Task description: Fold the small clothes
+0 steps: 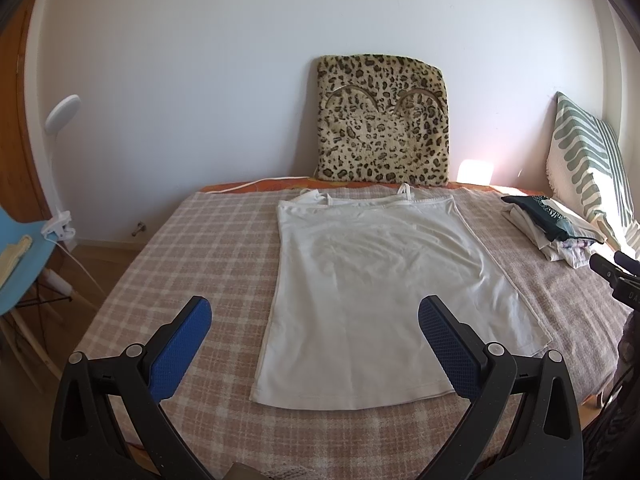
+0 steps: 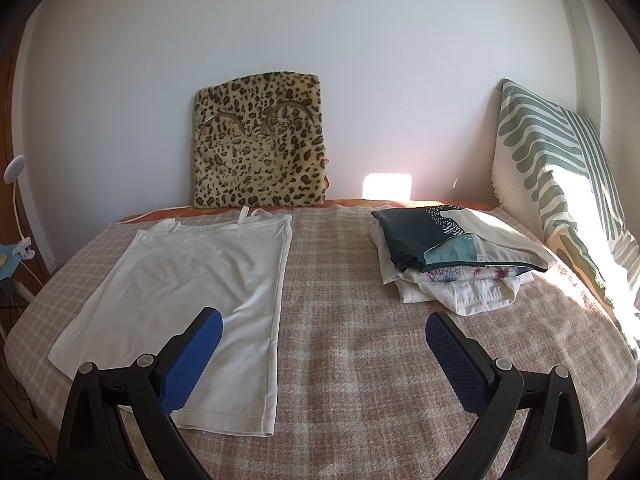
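Observation:
A white strappy top lies flat and spread out on the checked blanket, straps toward the wall. It also shows in the right wrist view, left of centre. My left gripper is open and empty, held above the top's near hem. My right gripper is open and empty, above the blanket just right of the top. A tip of the right gripper shows at the right edge of the left wrist view.
A pile of folded clothes lies on the bed's right side, also in the left wrist view. A leopard cushion leans on the wall, a green striped pillow at right. A blue chair and clip lamp stand left.

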### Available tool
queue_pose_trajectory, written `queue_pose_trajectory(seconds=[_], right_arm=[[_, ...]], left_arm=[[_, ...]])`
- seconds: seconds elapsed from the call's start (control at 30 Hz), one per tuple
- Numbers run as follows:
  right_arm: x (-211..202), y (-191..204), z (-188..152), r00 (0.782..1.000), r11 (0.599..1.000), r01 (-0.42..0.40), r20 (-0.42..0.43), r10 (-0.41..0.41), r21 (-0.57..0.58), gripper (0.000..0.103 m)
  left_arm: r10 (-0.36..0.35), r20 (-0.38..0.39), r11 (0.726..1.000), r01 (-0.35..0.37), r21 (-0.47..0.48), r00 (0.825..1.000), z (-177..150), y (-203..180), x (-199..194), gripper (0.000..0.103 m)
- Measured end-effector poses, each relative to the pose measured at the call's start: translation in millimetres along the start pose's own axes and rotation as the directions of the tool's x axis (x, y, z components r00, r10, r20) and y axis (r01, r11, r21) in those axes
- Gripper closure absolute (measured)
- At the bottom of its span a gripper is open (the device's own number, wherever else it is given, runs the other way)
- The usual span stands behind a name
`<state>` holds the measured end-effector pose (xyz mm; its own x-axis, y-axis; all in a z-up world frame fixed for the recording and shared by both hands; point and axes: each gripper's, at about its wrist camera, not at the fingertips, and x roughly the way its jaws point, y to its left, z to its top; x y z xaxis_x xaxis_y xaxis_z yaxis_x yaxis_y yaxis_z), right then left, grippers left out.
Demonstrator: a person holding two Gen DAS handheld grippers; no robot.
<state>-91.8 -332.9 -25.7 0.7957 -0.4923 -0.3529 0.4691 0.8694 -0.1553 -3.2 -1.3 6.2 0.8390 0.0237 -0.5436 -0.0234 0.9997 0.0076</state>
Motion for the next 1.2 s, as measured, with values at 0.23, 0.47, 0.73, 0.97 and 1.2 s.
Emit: queue_pose_trajectory(seconds=[0.23, 0.47, 0.73, 0.97, 1.2], right_arm=[[1, 2, 1, 1.000, 1.000, 0.004, 0.008, -0.004, -0.008, 0.000], [3, 4, 0, 1.000, 1.000, 0.002, 0.005, -0.002, -0.007, 0.000], [8, 8, 2, 1.000, 1.000, -0.022, -0.001, 0.022, 0.007, 0.000], [10, 22, 6, 0.998, 0.998, -0.070, -0.004, 0.070, -0.006, 0.000], [26, 53, 21, 0.985, 0.986, -0.161, -0.063, 0.158, -0.050, 0.000]], left_arm=[[-0.002, -0.012, 1.000, 0.002, 0.001, 1.000, -2, 3, 3, 0.000], [-0.025, -0.097, 1.000, 0.024, -0.011, 0.995, -6, 13, 20, 0.000], [-0.039, -0.225, 0.997, 0.052, 0.052, 0.973, -9, 25, 48, 0.001], [-0.129, -0.328, 0.991, 0.117, -0.057, 0.936, -27, 53, 76, 0.023], [-0.124, -0.340, 0.992, 0.119, -0.038, 0.932, -35, 61, 83, 0.038]])
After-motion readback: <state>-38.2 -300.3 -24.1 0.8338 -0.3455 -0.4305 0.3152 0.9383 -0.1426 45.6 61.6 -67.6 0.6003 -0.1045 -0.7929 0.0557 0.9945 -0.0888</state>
